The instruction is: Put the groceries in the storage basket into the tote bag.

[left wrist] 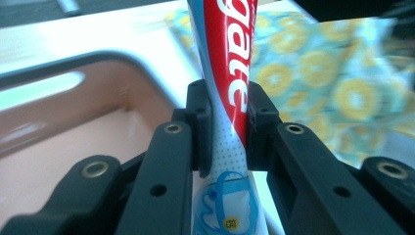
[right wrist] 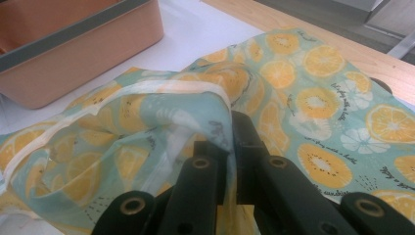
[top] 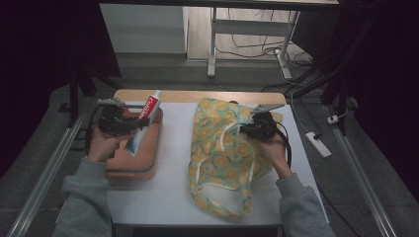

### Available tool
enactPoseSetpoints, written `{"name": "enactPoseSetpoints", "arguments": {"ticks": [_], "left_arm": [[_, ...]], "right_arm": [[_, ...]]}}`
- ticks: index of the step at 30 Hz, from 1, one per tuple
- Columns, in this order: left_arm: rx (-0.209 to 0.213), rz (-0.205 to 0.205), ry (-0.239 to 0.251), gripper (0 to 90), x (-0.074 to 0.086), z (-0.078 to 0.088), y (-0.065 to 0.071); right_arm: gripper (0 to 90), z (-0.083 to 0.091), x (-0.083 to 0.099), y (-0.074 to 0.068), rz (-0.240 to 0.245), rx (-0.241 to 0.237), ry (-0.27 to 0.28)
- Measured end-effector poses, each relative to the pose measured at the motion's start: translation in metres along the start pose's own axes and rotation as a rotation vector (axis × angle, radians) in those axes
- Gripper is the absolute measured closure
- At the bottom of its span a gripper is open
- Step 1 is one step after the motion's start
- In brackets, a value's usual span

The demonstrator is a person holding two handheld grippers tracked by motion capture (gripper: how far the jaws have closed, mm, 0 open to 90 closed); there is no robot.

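Left tongs (left wrist: 229, 128) grip a toothpaste tube (top: 144, 120) above the left bin (top: 148, 163); right tongs (right wrist: 230, 156) pinch the bag (top: 222, 163) rim. Next, probably: carry the tube right into the opening.

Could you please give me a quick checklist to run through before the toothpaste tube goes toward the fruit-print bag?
1. Left gripper clamped on the toothpaste tube: ok.
2. Tube lifted clear of the orange bin: ok.
3. Right gripper pinching the bag fabric: ok.
4. Bag mouth held wide enough for the tube: cannot tell.
5. Table between bin and bag free of obstacles: ok.
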State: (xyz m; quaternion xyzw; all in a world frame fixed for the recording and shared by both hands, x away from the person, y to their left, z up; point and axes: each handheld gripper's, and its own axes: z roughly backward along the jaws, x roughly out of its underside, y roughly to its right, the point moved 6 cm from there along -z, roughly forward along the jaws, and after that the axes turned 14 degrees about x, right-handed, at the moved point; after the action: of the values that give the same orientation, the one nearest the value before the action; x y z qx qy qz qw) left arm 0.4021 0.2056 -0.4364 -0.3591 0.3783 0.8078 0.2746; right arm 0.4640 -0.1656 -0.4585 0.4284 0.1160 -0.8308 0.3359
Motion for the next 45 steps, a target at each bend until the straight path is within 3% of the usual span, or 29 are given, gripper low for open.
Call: {"name": "enactPoseSetpoints", "arguments": {"ticks": [5, 18, 27, 31, 34, 42, 45], "left_arm": [[0.082, -0.044, -0.012, 75.9, -0.005, -0.01, 0.024], [0.207, -0.149, -0.124, 75.9, -0.003, -0.042, 0.071], [0.286, -0.2, -0.207, 75.9, 0.005, -0.067, 0.096], [0.334, -0.205, -0.243, 75.9, 0.01, -0.076, 0.103], [0.324, -0.215, -0.267, 75.9, 0.013, -0.084, 0.106], [0.354, -0.228, -0.334, 75.9, 0.024, -0.103, 0.117], [0.342, -0.244, -0.368, 75.9, 0.029, -0.112, 0.121]], "right_arm": [[88.9, 0.0, -0.001, -0.001, 0.002, -0.001, 0.003], [88.9, 0.001, -0.001, 0.0, 0.0, 0.004, 0.008], [88.9, 0.001, -0.002, -0.001, -0.002, 0.005, 0.013], [88.9, 0.002, -0.002, 0.0, -0.005, 0.004, 0.018], [88.9, 0.002, -0.002, 0.0, -0.005, 0.005, 0.016], [89.0, 0.002, -0.003, 0.0, -0.011, 0.004, 0.021], [88.9, 0.003, -0.003, 0.0, -0.015, -0.001, 0.025]]}}
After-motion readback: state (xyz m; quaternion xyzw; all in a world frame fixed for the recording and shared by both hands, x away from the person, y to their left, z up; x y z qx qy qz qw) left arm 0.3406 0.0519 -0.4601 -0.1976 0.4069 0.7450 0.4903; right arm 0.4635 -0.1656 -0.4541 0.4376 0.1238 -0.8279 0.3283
